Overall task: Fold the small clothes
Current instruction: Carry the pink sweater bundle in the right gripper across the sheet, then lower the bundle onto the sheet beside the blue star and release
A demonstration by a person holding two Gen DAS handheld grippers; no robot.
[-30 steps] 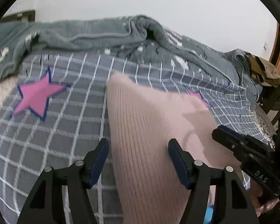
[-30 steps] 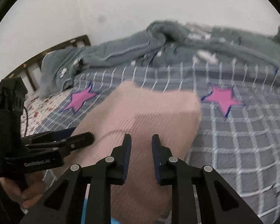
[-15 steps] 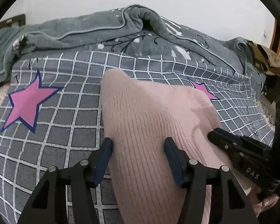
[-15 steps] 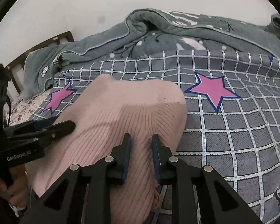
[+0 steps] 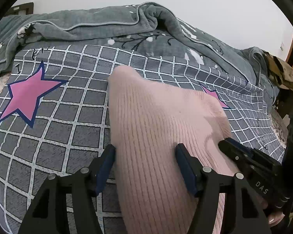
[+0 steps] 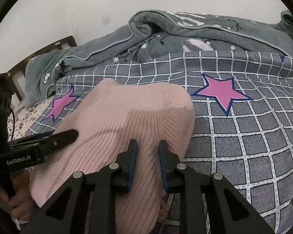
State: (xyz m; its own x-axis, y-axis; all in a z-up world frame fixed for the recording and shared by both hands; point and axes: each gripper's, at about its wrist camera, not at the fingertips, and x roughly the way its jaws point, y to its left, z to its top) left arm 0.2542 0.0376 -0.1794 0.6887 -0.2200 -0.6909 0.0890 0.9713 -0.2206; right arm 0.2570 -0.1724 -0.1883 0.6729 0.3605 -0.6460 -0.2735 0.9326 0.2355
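A pink ribbed knit garment (image 5: 156,120) (image 6: 130,113) lies spread on the grey checked blanket (image 5: 48,132). My left gripper (image 5: 144,150) straddles the near left part of the garment. Its jaws are opening, with cloth lying between them and the left pad (image 5: 107,158) beside the garment's edge. My right gripper (image 6: 146,146) is shut on a ridge of the pink knit near its right side. Each gripper also shows in the other's view: the right gripper (image 5: 230,148) low on the right, the left gripper (image 6: 68,135) low on the left.
The blanket carries pink stars (image 5: 27,97) (image 6: 222,93). A grey-green quilt (image 5: 107,25) is bunched along the far side against the white wall. A wooden bed frame (image 6: 48,44) stands at the far left, a tan patterned item (image 5: 283,72) at the far right. A hand (image 6: 19,195) holds the left gripper.
Both grippers sank toward the bed and the pink garment came down onto the blanket. The left jaws narrowed slightly, then widened again. The right jaws kept their narrow grip.
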